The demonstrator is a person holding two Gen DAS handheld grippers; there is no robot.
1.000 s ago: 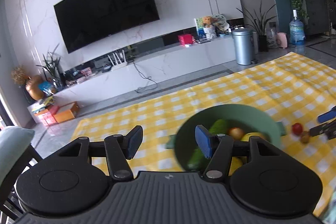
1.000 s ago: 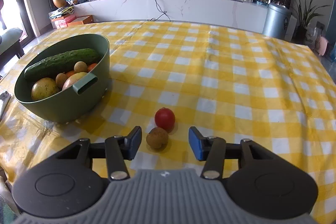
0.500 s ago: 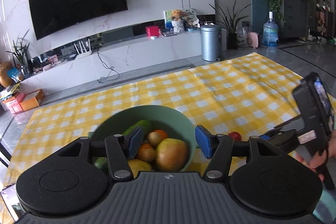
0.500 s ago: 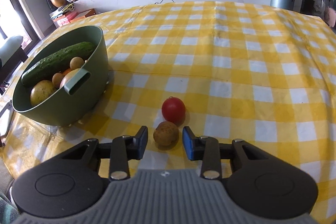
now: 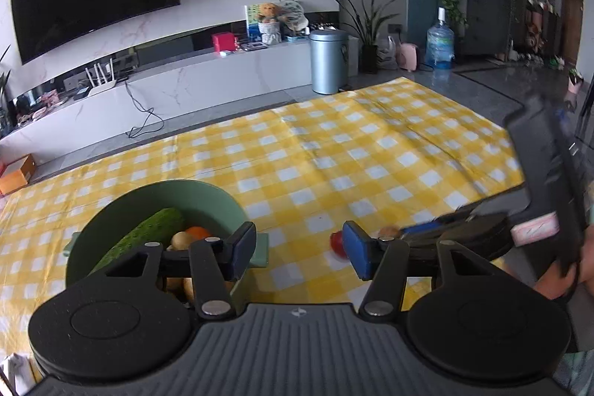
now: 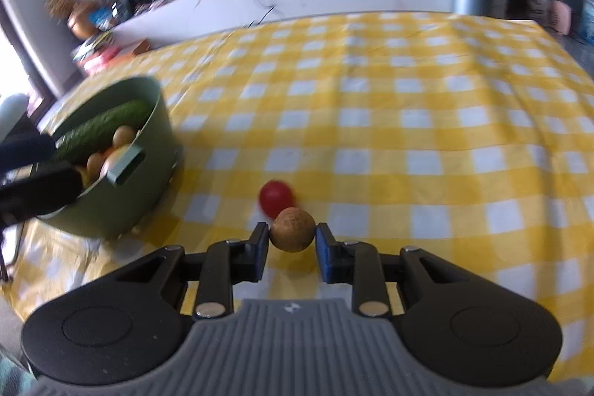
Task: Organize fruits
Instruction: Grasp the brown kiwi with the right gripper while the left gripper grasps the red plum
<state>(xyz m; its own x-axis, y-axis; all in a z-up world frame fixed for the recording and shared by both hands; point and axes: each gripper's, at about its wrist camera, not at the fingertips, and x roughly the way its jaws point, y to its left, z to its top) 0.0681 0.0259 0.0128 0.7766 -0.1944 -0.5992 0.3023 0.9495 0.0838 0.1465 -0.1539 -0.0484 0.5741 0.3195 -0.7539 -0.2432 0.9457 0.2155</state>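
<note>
My right gripper [image 6: 291,245] is shut on a small brown round fruit [image 6: 292,229], just above the yellow checked tablecloth [image 6: 408,121]. A red tomato [image 6: 275,197] lies right behind it. A green bowl [image 6: 148,169] at the left holds a cucumber [image 6: 104,128] and several round fruits. My left gripper [image 5: 299,249] is open and empty, hovering between the bowl [image 5: 219,197] and the tomato [image 5: 336,243]. In the left wrist view the right gripper [image 5: 445,232] comes in from the right with the brown fruit [image 5: 388,231].
The table's far edge [image 5: 334,95] faces a white TV bench [image 5: 185,84] and a grey bin [image 5: 329,60]. The person's hand [image 5: 568,273] holds the right gripper at the right edge. The left gripper's tips [image 6: 33,169] show beside the bowl.
My right gripper has closed on the brown fruit and lifted it slightly. My left gripper has swung right, so the bowl now sits at its left.
</note>
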